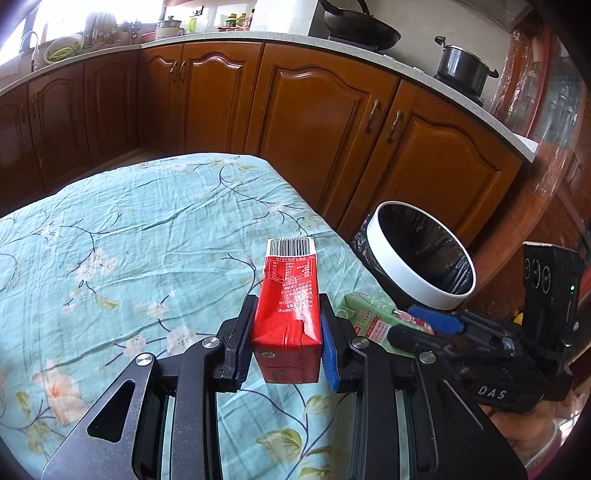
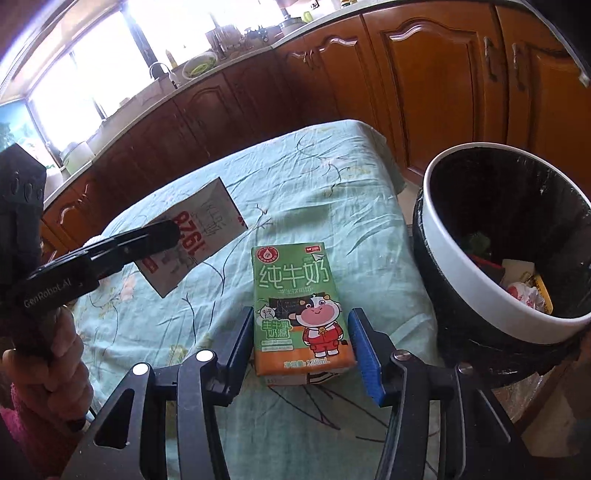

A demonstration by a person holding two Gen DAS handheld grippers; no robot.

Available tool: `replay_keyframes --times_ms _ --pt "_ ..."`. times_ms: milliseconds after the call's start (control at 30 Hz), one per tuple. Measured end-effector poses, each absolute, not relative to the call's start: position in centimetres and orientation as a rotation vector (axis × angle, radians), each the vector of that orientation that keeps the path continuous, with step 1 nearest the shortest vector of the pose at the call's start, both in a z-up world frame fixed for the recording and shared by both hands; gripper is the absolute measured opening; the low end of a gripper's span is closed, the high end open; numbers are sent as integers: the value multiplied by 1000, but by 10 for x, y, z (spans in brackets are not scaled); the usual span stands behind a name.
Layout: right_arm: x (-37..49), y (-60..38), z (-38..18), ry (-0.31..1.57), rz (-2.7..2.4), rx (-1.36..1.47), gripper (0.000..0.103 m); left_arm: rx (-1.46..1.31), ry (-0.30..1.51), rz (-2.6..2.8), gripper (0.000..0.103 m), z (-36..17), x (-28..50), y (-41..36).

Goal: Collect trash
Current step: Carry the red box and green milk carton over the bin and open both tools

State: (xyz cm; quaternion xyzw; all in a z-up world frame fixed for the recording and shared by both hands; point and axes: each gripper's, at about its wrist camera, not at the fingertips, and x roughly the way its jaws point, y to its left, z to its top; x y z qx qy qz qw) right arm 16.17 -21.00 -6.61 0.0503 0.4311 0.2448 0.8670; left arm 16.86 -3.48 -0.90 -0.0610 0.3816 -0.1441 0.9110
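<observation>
My left gripper (image 1: 287,332) is shut on a red drink carton (image 1: 290,295) and holds it above the table; the same carton (image 2: 192,243) shows in the right wrist view, in the left gripper (image 2: 162,232). A green milk carton (image 2: 301,310) lies flat on the floral cloth near the table's right edge. My right gripper (image 2: 301,347) is open with its fingers on either side of the carton's near end, not closed on it. The green carton (image 1: 369,317) and right gripper (image 1: 432,325) also show in the left wrist view. A white-rimmed bin (image 2: 509,236) with a black liner stands right of the table, holding some trash.
The table carries a light blue floral cloth (image 1: 129,240). Brown kitchen cabinets (image 1: 314,122) run behind, with a wok (image 1: 362,27) and a pot (image 1: 461,68) on the counter. The bin (image 1: 421,254) stands between table and cabinets.
</observation>
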Motion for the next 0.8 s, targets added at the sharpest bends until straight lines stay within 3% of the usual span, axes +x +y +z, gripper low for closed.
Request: replay_keyframes --times_ms 167,233,333,800 --pt "169 -196 -70 935 523 54 56 -124 793 -284 29 -11 165 -34" --pt "170 -195 -69 929 526 51 48 -125 791 -280 29 -10 164 -33" --pt "166 -200 -62 886 514 47 48 -121 788 -277 29 -8 162 -34" --pt "150 -296 -19 734 351 206 48 -73 759 -356 29 9 167 -83"
